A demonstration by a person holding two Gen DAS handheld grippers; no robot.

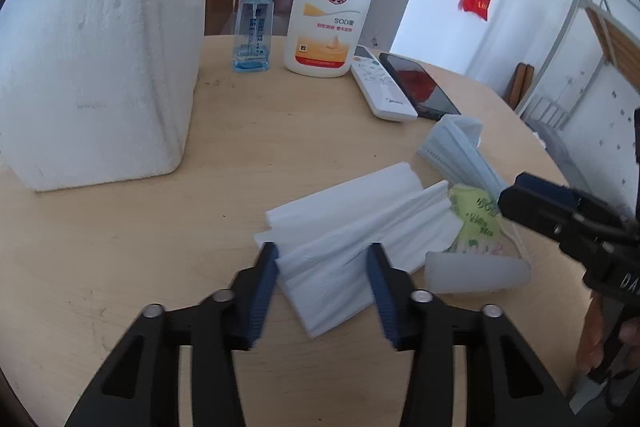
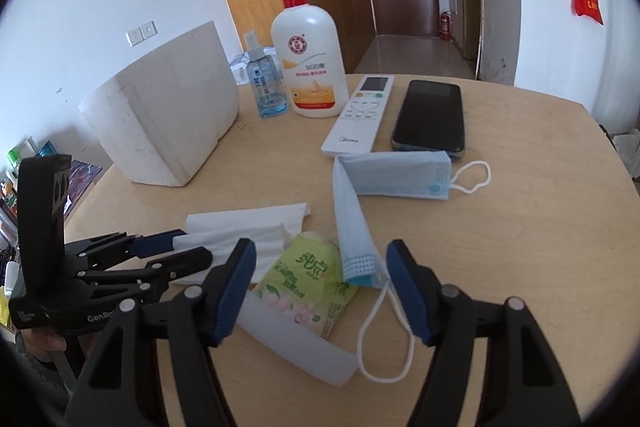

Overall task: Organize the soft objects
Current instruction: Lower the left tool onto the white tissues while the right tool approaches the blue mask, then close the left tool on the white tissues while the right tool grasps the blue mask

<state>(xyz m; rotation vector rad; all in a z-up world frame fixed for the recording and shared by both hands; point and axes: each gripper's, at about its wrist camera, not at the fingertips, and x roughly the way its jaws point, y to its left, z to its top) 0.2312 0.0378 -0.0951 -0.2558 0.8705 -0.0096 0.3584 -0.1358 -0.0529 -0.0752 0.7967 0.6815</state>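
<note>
A: Left to right on the pale wooden worktop [image 2: 500, 227]?

B: The left hand-held gripper [image 1: 323, 259] pinches the crumpled white tissue [image 1: 352, 223] between its blue pads. Next lies the green tissue packet [image 2: 304, 287] under the folded blue face mask [image 2: 356, 223]; the right hand-held gripper [image 2: 322, 263] stands open astride both.

I read "SOD" on the white pump lotion bottle [image 1: 329, 19], above an orange band. "Midea" on the white remote control [image 1: 382, 83]. "GenRo", cut off, on the left gripper [image 2: 180, 247] housing. Green characters on the tissue packet [image 2: 306, 283]; other print illegible.
</note>
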